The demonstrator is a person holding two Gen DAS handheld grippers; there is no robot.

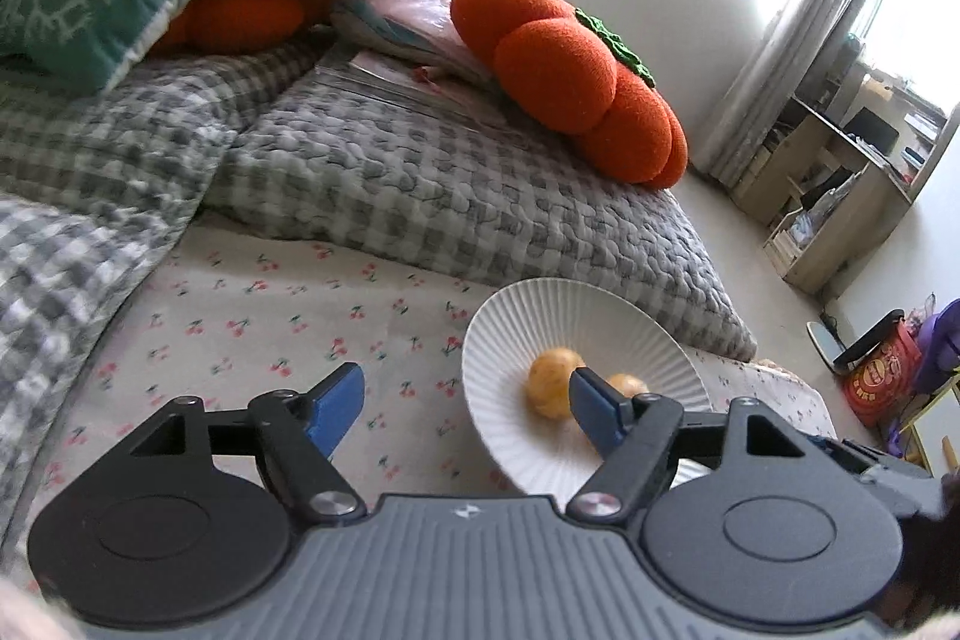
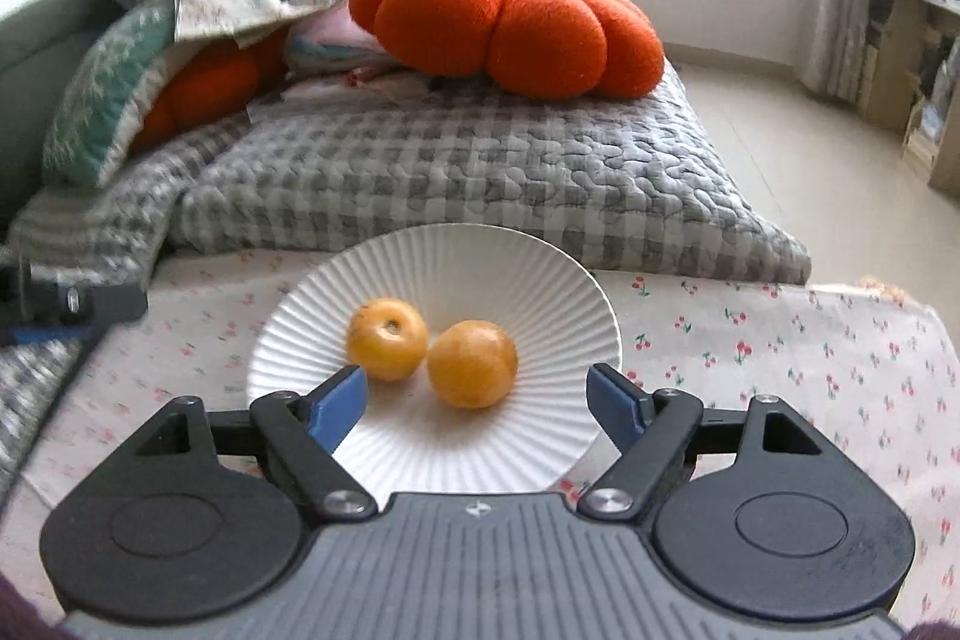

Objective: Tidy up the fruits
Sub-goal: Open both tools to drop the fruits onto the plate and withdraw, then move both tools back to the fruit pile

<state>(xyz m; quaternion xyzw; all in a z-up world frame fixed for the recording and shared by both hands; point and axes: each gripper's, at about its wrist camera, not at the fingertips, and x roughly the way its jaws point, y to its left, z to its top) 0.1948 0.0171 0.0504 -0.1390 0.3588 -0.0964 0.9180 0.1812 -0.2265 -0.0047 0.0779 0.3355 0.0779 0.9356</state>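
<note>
Yellow fruits point(image 2: 432, 355) unobstructed only from right wrist

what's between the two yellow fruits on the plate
Nothing: in the right wrist view the left fruit and right fruit sit side by side, about touching, on the white plate.

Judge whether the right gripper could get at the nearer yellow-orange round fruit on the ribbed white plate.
Probably yes: the right gripper is open, and the nearer yellow-orange fruit lies uncovered on the ribbed white plate just ahead, nothing between.
</note>
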